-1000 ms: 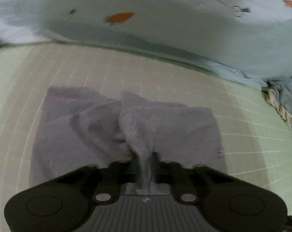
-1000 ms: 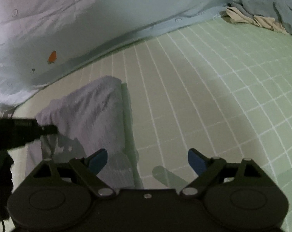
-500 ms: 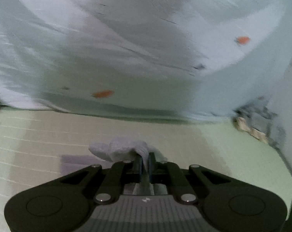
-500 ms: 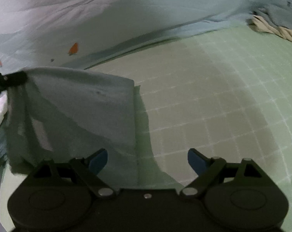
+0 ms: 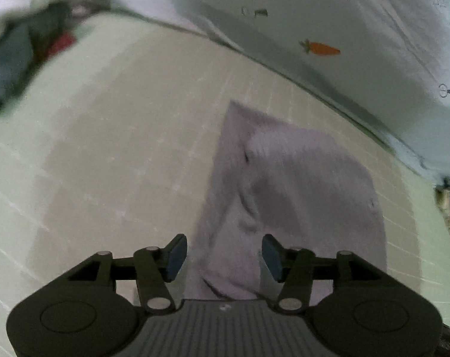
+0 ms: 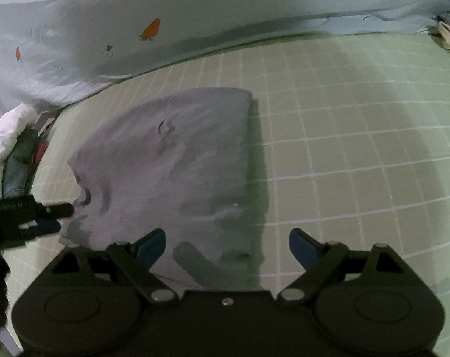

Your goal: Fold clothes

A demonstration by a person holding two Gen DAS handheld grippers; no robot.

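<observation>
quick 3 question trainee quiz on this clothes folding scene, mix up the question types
1. True or false: the left gripper is clamped on the lilac garment.
2. What printed motif shows on the pale blue sheet behind the green checked mat?
A. carrots
B. stars
C. stripes
3. Fill in: in the right wrist view, the right gripper hangs over the garment's ____ edge, fingers apart.

Key
1. False: its jaws have just been opening and its fingers stand clear of the cloth lying between them.
2. A, an orange carrot.
3. near

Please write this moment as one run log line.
left gripper: jaws just opening, nothing gripped | right gripper: open | grey garment: folded on green checked sheet
</observation>
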